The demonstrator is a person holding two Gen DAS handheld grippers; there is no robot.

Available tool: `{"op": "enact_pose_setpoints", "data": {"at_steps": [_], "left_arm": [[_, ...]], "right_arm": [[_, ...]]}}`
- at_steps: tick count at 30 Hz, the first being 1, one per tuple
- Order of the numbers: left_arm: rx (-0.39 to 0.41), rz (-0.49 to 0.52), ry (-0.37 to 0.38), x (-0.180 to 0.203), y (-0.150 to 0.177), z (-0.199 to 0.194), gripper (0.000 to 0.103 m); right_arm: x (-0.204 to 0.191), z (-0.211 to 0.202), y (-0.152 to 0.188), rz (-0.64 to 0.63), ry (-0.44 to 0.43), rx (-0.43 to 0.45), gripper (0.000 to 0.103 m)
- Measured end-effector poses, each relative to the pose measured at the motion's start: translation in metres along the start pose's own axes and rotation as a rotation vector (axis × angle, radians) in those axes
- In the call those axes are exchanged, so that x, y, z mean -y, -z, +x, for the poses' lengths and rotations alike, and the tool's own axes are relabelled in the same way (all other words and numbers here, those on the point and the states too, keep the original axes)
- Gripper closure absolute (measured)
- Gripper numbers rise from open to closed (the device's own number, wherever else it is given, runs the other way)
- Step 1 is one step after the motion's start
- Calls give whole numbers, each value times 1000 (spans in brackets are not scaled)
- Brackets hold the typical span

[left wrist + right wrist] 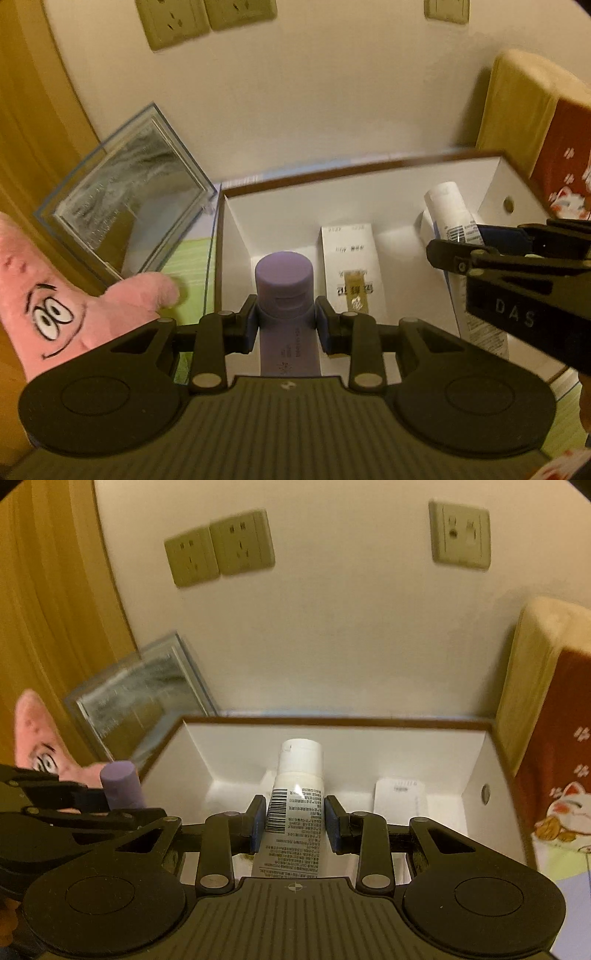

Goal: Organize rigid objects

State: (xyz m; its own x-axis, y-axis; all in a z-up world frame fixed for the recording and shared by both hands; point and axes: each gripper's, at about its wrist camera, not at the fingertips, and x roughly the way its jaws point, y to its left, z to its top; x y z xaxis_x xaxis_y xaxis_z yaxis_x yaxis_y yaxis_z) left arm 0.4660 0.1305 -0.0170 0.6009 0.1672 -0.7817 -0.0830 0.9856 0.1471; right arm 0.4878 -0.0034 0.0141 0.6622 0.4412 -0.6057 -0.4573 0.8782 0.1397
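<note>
The lower end of the purple tube (283, 295) disappears behind the left gripper (284, 325) body, so its length cannot be told; the small print on its side is too blurred to read. The white tube (295, 797) likewise runs out of sight under the right gripper (295, 823), and its dense text is illegible. Inside the white box (369, 738), the flat white packet (349, 258) carries characters too small to make out, and its near end is hidden by the jaws. The pink plush star (48, 291) is cut off by the left edge. The red patterned cloth (554, 757) runs off the right edge.
</note>
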Motion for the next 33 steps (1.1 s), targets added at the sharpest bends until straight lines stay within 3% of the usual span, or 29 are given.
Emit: {"op": "enact_pose_setpoints", "data": {"at_steps": [12, 27, 30, 33], "left_arm": [[-85, 27, 2, 2, 1, 43, 75], [1, 19, 40, -1, -14, 20, 65], [13, 2, 46, -2, -14, 12, 63], [25, -15, 57, -4, -13, 4, 62]], "right_arm": [[8, 29, 9, 8, 21, -73, 73], [9, 22, 1, 22, 21, -41, 71], [9, 15, -2, 25, 6, -27, 66], [9, 6, -1, 33, 4, -8, 52]]}}
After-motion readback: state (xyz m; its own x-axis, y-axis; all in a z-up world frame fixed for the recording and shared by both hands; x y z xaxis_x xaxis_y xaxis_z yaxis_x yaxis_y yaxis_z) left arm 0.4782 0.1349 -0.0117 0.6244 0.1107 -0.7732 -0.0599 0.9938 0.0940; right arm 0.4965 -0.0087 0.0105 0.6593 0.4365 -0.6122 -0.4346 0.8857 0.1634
